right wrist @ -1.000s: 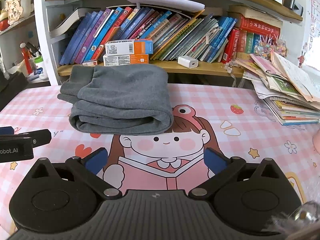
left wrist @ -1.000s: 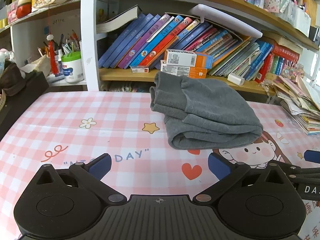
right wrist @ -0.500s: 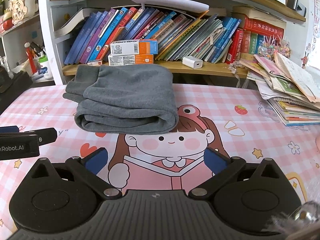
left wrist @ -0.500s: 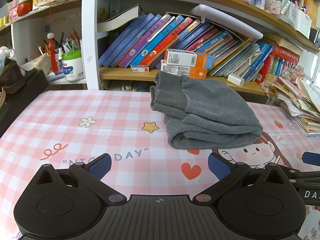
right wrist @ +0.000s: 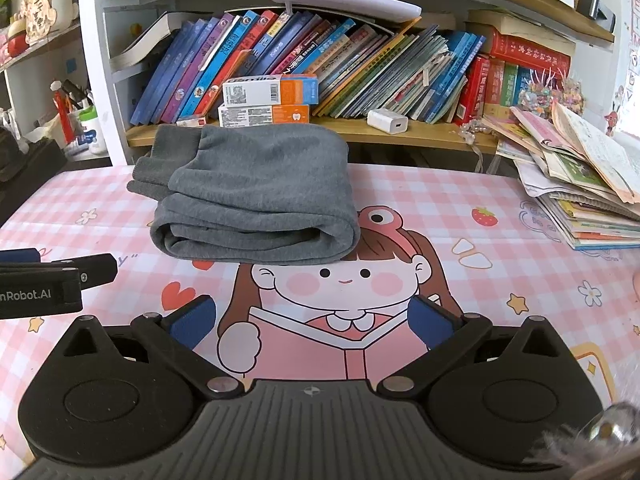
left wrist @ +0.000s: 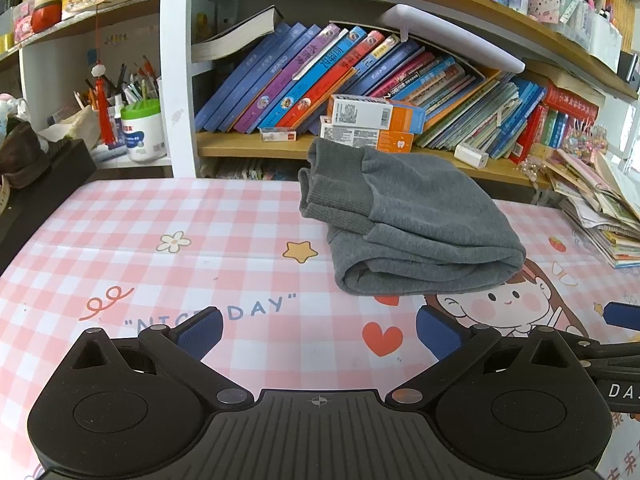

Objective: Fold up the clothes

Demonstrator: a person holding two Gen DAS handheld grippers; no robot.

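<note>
Grey garment [right wrist: 256,196] lies folded on tabletop [left wrist: 168,272]; left gripper [left wrist: 318,332] and right gripper [right wrist: 310,320] hover clear, fingers wide and empty, suggesting folding complete.

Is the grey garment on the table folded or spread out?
Folded. The grey garment lies as a compact bundle with stacked layers showing at its near edge and ribbed cuffs at one end.

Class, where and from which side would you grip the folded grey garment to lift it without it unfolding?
Grip the grey garment at its rounded folded edge nearest the cameras, coming in low from the front. There the layers wrap into one thick roll, so one pinch probably catches them all; the ribbed cuffs at the far left lie loose.
</note>
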